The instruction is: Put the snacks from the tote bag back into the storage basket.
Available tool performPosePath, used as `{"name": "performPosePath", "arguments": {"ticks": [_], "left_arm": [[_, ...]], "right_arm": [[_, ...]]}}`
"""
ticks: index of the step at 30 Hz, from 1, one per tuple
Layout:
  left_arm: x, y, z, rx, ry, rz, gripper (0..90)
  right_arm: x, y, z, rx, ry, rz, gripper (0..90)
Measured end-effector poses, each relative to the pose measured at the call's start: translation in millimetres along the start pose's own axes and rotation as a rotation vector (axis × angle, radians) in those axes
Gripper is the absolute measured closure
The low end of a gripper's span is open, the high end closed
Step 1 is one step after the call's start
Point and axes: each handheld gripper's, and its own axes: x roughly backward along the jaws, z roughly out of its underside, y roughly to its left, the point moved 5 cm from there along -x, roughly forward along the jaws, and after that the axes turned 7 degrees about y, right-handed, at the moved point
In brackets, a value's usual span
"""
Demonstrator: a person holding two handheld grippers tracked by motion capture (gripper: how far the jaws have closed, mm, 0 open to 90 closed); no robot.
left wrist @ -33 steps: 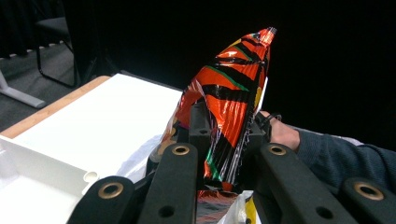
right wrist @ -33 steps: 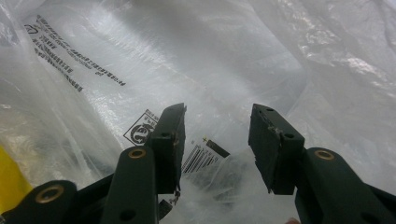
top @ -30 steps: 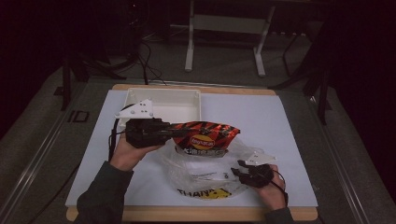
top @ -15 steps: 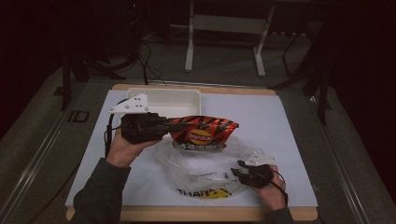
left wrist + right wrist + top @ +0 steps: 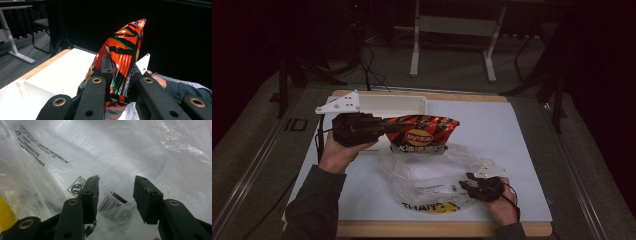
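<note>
My left gripper point(image 5: 387, 131) is shut on the end of a red-orange chip bag point(image 5: 424, 131) with black stripes and holds it level above the table. In the left gripper view both jaws pinch the chip bag point(image 5: 122, 55), which sticks up past my left gripper point(image 5: 120, 68). Below it a clear plastic shopping bag point(image 5: 422, 180) with yellow print lies crumpled on the white mat. My right gripper point(image 5: 469, 182) rests at the bag's right edge. In the right gripper view my right gripper point(image 5: 116, 192) is open, its jaws apart, over the printed plastic bag point(image 5: 120, 150).
A white open tray point(image 5: 392, 104) stands at the back of the white mat point(image 5: 497, 130), just behind the chip bag. The mat lies on a wood-edged table point(image 5: 437, 229). Chair and stand legs rise on the dark floor beyond.
My left gripper has lifted the chip bag a little and drawn it left, away from the plastic bag. The right gripper has stayed put.
</note>
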Motion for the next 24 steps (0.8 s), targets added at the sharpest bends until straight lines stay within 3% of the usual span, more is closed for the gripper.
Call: {"name": "performPosePath", "arguments": {"ticks": [24], "left_arm": [[6.4,33.1,-13.1,0.014,0.013,-0.066,82.5]], "right_arm": [[1.0,0.5,-0.1,0.0,-0.003,-0.001,54.6]]}}
